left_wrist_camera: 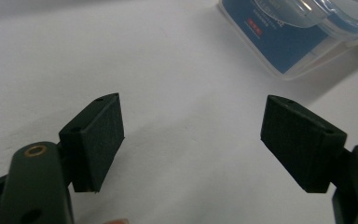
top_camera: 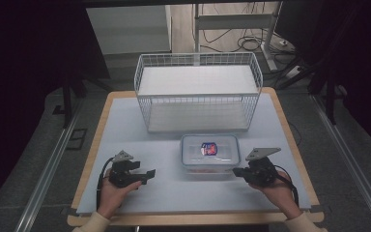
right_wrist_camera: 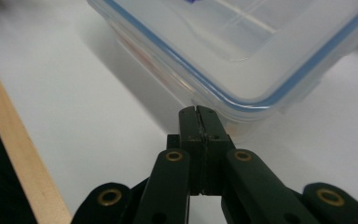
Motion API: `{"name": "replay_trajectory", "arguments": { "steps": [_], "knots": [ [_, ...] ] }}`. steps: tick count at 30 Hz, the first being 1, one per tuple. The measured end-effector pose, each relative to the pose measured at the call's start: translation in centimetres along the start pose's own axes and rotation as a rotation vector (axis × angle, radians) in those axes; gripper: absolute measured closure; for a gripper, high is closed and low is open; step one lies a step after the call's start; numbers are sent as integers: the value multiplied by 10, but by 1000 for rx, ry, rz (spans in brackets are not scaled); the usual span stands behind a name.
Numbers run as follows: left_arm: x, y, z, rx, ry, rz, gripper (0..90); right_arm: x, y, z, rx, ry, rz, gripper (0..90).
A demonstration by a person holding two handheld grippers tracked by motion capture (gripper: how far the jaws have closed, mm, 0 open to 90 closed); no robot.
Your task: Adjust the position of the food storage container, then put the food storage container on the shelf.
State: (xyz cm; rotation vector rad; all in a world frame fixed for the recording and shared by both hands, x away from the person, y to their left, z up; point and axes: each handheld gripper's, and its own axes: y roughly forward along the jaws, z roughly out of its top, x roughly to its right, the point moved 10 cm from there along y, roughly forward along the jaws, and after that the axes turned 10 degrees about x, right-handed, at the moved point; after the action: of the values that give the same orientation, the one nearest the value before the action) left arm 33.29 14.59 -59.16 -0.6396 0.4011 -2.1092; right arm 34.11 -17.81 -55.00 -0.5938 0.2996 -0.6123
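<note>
A white wire basket (top_camera: pixel 198 92) stands at the table's (top_camera: pixel 125 125) far edge, centred; a clear lidded container (top_camera: pixel 210 151) sits just before it.

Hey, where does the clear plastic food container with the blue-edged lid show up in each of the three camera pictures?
High view: the container sits centre-right on the table, in front of the wire basket.
Left gripper view: its corner is at the top right.
Right gripper view: it spans the top, just beyond the shut jaws.
Shared landmark: the lid's blue rim.

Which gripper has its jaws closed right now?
The right gripper, jaws pressed together beside the clear container. The left gripper is wide open.
</note>
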Motion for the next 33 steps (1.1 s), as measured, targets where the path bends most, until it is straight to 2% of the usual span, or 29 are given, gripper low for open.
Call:
{"name": "replay_trajectory", "arguments": {
  "steps": [2,3,6,7,9,14,20,21,22,23,24,25,26,27,29,30,31,32,33],
  "knots": [
    [0,0,0,2,-1,0,208,1,-3,1,9,6,0,900],
    [0,-1,1,4,-3,0,208,7,-10,2,28,13,-14,900],
    [0,-2,2,9,-7,2,208,21,-19,-1,38,37,-54,900],
    [0,-1,2,9,-6,3,208,21,-19,-1,38,37,-54,900],
    [0,-1,2,8,-5,4,207,36,-24,-5,46,65,-92,900],
    [1,-1,3,12,-4,0,206,48,-26,-8,52,105,-111,900],
    [1,-3,5,18,-9,0,204,52,-27,-8,66,127,-105,898],
    [1,-3,7,19,-7,0,204,53,-28,-8,73,132,-102,880],
    [3,-4,9,27,-10,-6,206,54,-29,-7,80,140,-95,786],
    [3,-4,9,27,-10,-6,206,54,-29,-7,80,140,-95,786],
    [5,-5,13,34,-12,-16,206,53,-30,-7,88,134,-89,732],
    [5,-5,13,34,-12,-16,206,53,-30,-7,88,134,-89,732],
    [7,-5,17,42,-14,-23,207,54,-31,-6,103,142,-87,654],
    [7,-5,17,42,-14,-23,206,54,-31,-6,103,142,-87,654],
    [10,-5,26,49,-23,-39,204,55,-32,-5,117,152,-80,524],
    [10,-5,28,54,-23,-40,204,56,-32,-4,123,165,-80,473],
    [10,-5,28,54,-23,-40,203,56,-32,-4,123,165,-80,473],
    [13,-4,36,66,-26,-52,202,57,-32,0,143,187,-76,395],
    [15,-3,40,72,-32,-57,200,58,-32,1,153,198,-74,365]
  ]
}}
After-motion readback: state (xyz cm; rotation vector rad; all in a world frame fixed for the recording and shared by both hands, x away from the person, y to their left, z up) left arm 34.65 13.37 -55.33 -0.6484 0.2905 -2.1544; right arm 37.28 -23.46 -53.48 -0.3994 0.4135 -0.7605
